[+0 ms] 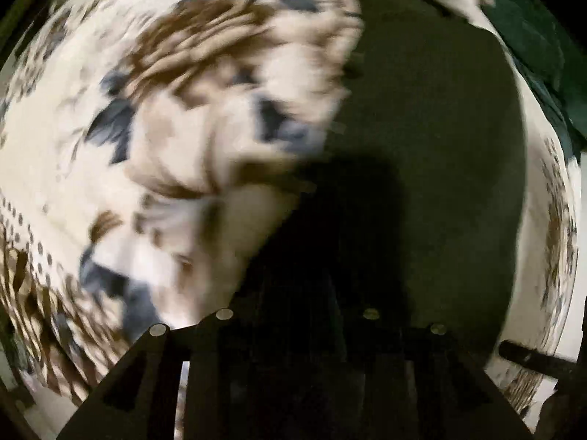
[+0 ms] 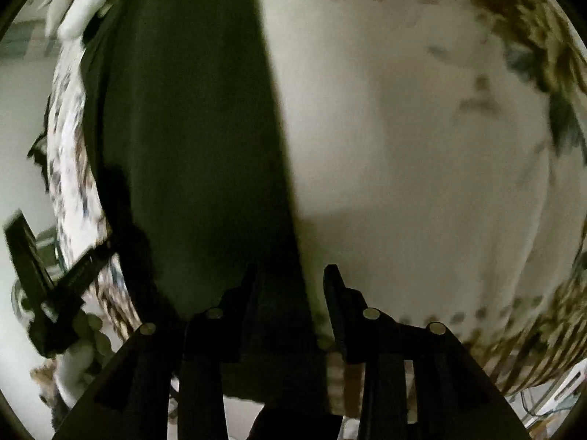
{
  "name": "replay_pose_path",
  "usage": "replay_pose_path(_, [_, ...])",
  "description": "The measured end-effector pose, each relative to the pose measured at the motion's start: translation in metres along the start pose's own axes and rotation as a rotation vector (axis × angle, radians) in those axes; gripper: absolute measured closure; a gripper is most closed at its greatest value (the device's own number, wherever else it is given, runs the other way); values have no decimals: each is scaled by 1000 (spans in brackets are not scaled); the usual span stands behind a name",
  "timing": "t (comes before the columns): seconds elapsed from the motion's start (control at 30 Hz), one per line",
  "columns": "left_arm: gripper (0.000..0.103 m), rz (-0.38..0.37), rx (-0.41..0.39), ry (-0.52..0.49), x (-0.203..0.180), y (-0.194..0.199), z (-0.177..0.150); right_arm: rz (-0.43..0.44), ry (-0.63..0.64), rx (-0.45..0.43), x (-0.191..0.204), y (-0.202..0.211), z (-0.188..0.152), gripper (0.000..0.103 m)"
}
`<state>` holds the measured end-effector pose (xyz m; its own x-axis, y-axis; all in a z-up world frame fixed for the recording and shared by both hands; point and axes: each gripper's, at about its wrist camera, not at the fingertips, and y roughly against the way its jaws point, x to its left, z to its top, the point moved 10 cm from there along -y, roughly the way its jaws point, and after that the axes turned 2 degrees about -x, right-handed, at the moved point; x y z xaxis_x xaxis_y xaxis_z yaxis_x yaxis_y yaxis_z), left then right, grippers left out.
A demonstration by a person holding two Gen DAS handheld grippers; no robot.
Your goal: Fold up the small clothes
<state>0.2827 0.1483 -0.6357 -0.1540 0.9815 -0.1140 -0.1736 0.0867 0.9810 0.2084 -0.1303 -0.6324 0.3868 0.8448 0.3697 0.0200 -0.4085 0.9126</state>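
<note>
A dark green garment (image 1: 422, 117) lies on a cream bedspread with brown and blue-grey patterns (image 1: 176, 117). In the left wrist view the picture is blurred by motion, and my left gripper (image 1: 297, 286) is lost in dark shadow over the garment's near edge. In the right wrist view the same dark green garment (image 2: 190, 128) runs up the left half. My right gripper (image 2: 293, 286) straddles its near corner with the fingers (image 2: 335, 293) close together, dark cloth between them.
The patterned bedspread (image 2: 422, 146) fills the right of the right wrist view. The other gripper's black frame (image 2: 40, 286) shows at the far left edge there. A dark teal cloth (image 1: 532, 47) lies at the upper right of the left wrist view.
</note>
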Motion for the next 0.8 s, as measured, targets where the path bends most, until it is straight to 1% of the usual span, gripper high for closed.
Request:
replay_pose_path(0.03, [72, 31, 3, 4, 14, 1, 2, 1, -18, -5, -2, 3, 5, 66])
replay_pose_path(0.1, [73, 3, 39, 41, 39, 6, 3, 2, -45, -16, -8, 9, 21, 66])
replay_pose_path(0.13, [75, 12, 51, 57, 48, 9, 4, 2, -53, -21, -8, 12, 25, 66])
replay_pose_path(0.2, [75, -34, 56, 72, 52, 18, 15, 12, -62, -33, -6, 16, 39, 65])
replay_pose_path(0.23, [75, -57, 49, 72, 49, 21, 25, 17, -62, -39, -1, 15, 45, 61])
replay_pose_path(0.27, [74, -83, 36, 67, 42, 24, 37, 24, -62, -49, 3, 17, 53, 56])
replay_pose_path(0.3, [65, -125, 19, 51, 30, 27, 54, 33, -62, -61, 7, 20, 65, 54])
replay_pose_path(0.33, [49, -180, -3, 25, 12, 27, 74, 41, -63, -70, 13, 20, 75, 53])
replay_pose_path(0.37, [41, -211, -18, 4, 0, 27, 88, 50, -68, -86, 18, 22, 92, 52])
replay_pose_path(0.4, [37, -241, -39, -22, -18, 25, 108, 55, -75, -105, 22, 25, 106, 52])
replay_pose_path(0.47, [37, -307, -68, -49, -46, 20, 146, 72, -88, -163, 30, 35, 144, 52])
replay_pose_path(0.5, [37, -332, -91, -61, -67, 15, 168, 76, -95, -194, 38, 37, 159, 51])
replay_pose_path(0.57, [37, -338, -123, -88, -91, 5, 209, 88, -113, -259, 41, 49, 199, 44])
replay_pose_path(0.6, [37, -334, -135, -108, -101, -2, 228, 102, -122, -290, 43, 54, 222, 43])
replay_pose_path(0.67, [40, -323, -135, -130, -114, -18, 247, 128, -137, -325, 45, 60, 265, 42])
replay_pose_path(0.7, [59, -321, -133, -141, -118, -25, 256, 141, -143, -327, 44, 62, 280, 41])
replay_pose_path(0.73, [86, -296, -130, -151, -117, -31, 262, 158, -149, -325, 45, 62, 293, 41])
replay_pose_path(0.77, [92, -277, -129, -160, -117, -34, 267, 182, -158, -317, 47, 61, 310, 41])
replay_pose_path(0.8, [94, -285, -135, -163, -115, -36, 270, 190, -158, -308, 49, 59, 316, 41])
